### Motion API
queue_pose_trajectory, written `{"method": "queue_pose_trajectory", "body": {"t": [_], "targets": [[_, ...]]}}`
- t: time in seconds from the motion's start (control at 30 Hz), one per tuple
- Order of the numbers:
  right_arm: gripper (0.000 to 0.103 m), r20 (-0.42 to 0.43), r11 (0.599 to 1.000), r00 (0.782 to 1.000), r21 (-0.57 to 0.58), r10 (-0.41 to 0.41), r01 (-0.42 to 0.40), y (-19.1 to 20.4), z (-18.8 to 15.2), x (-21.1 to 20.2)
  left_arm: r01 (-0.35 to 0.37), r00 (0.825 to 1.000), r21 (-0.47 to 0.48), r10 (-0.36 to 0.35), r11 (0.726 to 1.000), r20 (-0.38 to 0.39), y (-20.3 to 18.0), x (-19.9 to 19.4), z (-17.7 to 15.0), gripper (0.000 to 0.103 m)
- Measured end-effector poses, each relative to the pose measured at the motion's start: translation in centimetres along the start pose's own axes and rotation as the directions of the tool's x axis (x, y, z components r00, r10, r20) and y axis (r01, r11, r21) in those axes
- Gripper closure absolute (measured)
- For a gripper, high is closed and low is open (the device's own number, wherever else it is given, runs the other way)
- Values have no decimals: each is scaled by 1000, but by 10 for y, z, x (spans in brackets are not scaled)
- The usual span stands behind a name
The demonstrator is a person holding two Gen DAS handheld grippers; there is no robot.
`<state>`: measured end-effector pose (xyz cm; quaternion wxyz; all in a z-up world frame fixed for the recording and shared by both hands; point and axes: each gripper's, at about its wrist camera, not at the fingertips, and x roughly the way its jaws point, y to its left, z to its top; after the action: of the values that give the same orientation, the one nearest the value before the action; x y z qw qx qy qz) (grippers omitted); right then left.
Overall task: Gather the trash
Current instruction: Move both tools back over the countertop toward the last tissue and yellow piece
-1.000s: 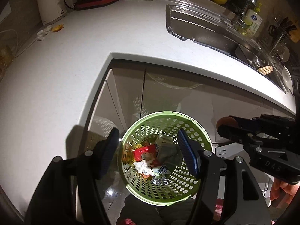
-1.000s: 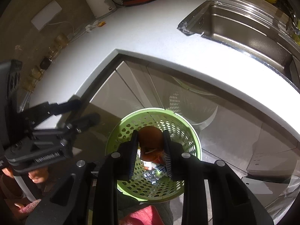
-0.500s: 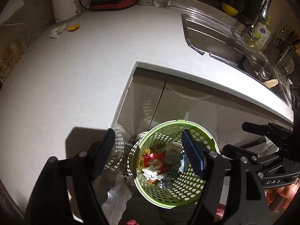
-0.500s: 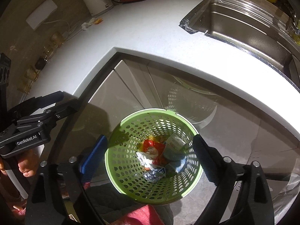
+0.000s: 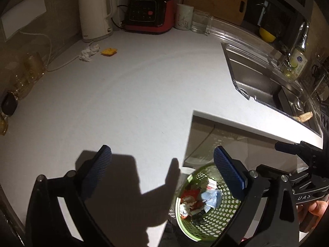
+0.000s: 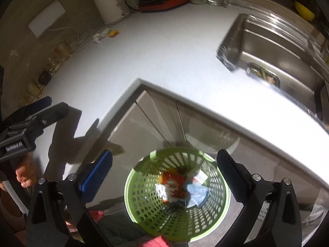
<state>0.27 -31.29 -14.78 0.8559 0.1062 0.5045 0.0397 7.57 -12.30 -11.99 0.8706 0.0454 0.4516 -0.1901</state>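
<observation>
A green perforated trash basket (image 6: 144, 212) stands on the floor below the counter corner, holding red, white and blue scraps; it also shows in the left wrist view (image 5: 216, 224). My right gripper (image 6: 164, 177) is open and empty above the basket. My left gripper (image 5: 162, 170) is open and empty over the white counter's front edge. A crumpled white tissue (image 5: 88, 51) and a small orange scrap (image 5: 108, 51) lie on the far counter by the kettle; both also show in the right wrist view, tissue (image 6: 99, 35) and scrap (image 6: 113, 33).
A white kettle (image 5: 95, 13), a red-black appliance (image 5: 149, 13), a mug (image 5: 184, 16) and a glass jar (image 5: 202, 21) line the back wall. A steel sink (image 5: 261, 82) lies at right. Glass jars (image 5: 26, 72) stand at left. Cabinet doors (image 6: 164, 119) are below the counter.
My right gripper opened and the brown item it held dropped out of it. Both grippers rose and tilted up toward the counter; the left one moved left over the countertop.
</observation>
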Motion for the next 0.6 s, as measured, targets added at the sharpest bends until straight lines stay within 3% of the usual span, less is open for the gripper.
{"method": "queue_pose_trajectory", "body": {"t": [0.4,0.6], "targets": [[2,96,988,995,-155,25,-10,77,123,40,-71,991,-133,85,989,104,122,29,97,8],[2,89,967,994,-252,61,-37,116,180,85,-79,984,-171,104,982,144,155,57,136,8]]}}
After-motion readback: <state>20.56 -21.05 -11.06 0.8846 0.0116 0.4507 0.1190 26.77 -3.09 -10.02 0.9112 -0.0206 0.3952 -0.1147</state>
